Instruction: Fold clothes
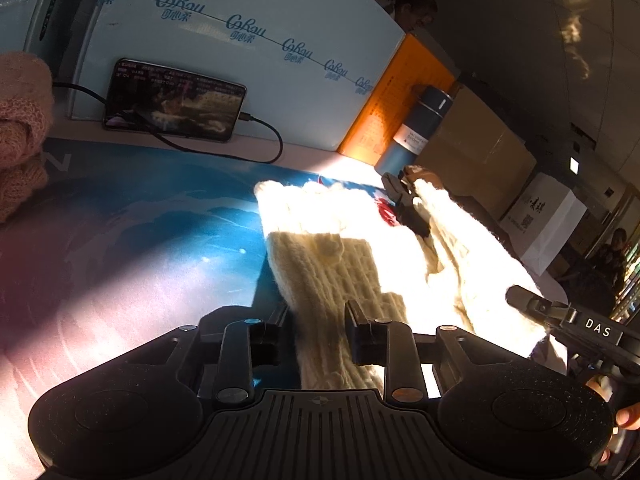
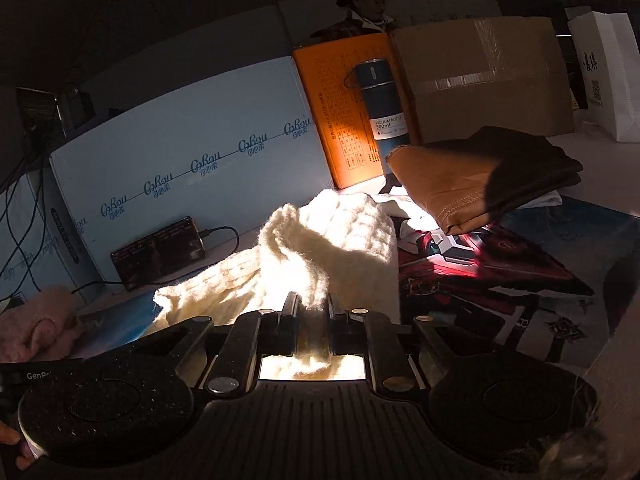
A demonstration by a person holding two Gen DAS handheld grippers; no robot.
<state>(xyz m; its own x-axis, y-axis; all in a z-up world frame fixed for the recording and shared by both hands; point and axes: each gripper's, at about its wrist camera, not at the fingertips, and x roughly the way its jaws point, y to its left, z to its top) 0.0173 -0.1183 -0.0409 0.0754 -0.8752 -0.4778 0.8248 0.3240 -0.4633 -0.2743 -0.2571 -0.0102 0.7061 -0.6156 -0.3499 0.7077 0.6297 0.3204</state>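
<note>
Harsh sunlight is washing out much of the cream knit sweater (image 1: pixel 344 248) lying on the table (image 1: pixel 132 240). The left gripper (image 1: pixel 316 336), jaws wide, is straddling its near edge; the right gripper (image 2: pixel 310 312) is pinching a raised fold. A folded brown garment (image 2: pixel 480 176) is partly hiding a vacuum bottle (image 2: pixel 380 104).

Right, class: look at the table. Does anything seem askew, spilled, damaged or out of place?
Nothing is spilled or broken. The cream sweater lies bunched and uneven on the mat, one part pinched in the right gripper. That is normal mid-fold.
</note>
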